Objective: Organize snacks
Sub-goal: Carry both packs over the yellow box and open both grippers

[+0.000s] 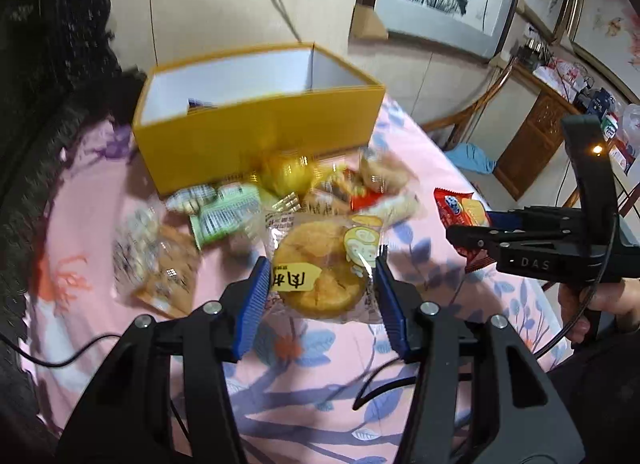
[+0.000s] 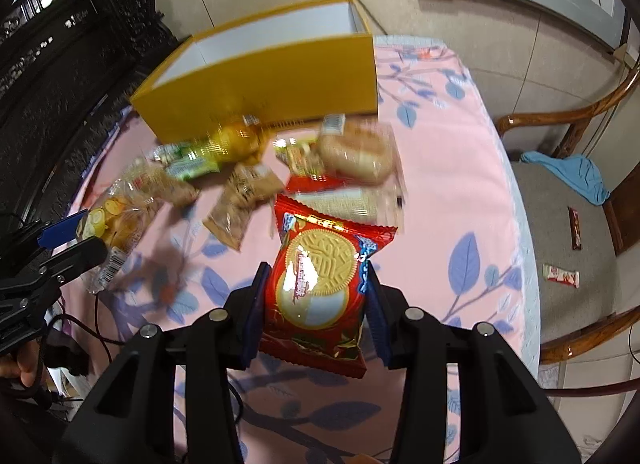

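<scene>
The bench (image 2: 448, 168), covered by a pink cloth with blue leaves, carried everything. At its far side stood a yellow box (image 1: 256, 132), open at the top with white inner walls; something small and dark showed inside near its left wall, too blurred to identify. Against the box's near wall lay a loose pile of wrapped snacks (image 2: 256, 168): a yellow pack, green-and-white packs, brown biscuit packs and a pale round bun in clear wrap, most of them smeared by motion.

The left gripper (image 1: 320, 288) held a round golden cake in a clear wrapper (image 1: 320, 276) between its blue fingers (image 1: 252, 304), which stood partly closed and pressed the wrapper from both sides, near the front of the pile.

The right gripper (image 2: 316, 304) gripped a red cookie packet (image 2: 320, 284) showing round cream biscuits, its fingers likewise partly closed against the packet's edges, to the right of the pile and nearer than the box.

On a wooden chair (image 2: 568, 264) beside the bench lay a blue cloth (image 2: 572, 172) and two small red-and-white wrapped sweets (image 2: 562, 275).
</scene>
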A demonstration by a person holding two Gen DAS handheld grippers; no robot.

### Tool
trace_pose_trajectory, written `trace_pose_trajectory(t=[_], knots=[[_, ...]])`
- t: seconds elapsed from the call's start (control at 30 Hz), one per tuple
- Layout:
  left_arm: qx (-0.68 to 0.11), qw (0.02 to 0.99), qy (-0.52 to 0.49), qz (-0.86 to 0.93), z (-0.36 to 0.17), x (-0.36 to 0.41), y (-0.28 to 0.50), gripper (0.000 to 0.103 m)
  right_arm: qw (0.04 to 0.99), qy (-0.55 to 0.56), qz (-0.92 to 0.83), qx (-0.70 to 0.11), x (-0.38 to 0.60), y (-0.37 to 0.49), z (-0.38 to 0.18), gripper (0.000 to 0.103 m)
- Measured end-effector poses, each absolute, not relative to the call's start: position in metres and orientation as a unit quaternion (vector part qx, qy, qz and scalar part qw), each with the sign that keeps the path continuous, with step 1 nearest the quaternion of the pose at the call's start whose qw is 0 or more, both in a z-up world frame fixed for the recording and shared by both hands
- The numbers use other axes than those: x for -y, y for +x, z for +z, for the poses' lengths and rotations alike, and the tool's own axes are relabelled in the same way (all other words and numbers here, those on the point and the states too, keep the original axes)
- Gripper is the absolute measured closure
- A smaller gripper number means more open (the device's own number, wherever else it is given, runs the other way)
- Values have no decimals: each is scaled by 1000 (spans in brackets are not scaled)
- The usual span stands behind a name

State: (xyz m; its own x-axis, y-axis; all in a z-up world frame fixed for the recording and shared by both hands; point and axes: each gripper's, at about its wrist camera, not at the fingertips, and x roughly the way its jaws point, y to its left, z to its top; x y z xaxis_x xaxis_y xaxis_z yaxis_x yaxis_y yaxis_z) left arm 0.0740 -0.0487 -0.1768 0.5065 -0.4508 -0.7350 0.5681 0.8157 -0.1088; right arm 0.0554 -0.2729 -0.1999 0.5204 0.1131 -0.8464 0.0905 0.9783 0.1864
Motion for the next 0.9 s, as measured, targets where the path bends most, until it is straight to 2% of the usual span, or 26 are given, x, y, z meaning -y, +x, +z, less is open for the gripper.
trace_pose_trajectory(t=[0.43,0.7,0.9], knots=[[-324,904,39,-277,-104,32,115,50,905,91,12,-416,285,93,-132,58],[-280,928,8,-247,-68,36,185,50,930,69,17,-360,288,149,-94,58],[-276,934,-9,-228,-68,50,245,50,941,59,22,-331,284,216,-87,58]])
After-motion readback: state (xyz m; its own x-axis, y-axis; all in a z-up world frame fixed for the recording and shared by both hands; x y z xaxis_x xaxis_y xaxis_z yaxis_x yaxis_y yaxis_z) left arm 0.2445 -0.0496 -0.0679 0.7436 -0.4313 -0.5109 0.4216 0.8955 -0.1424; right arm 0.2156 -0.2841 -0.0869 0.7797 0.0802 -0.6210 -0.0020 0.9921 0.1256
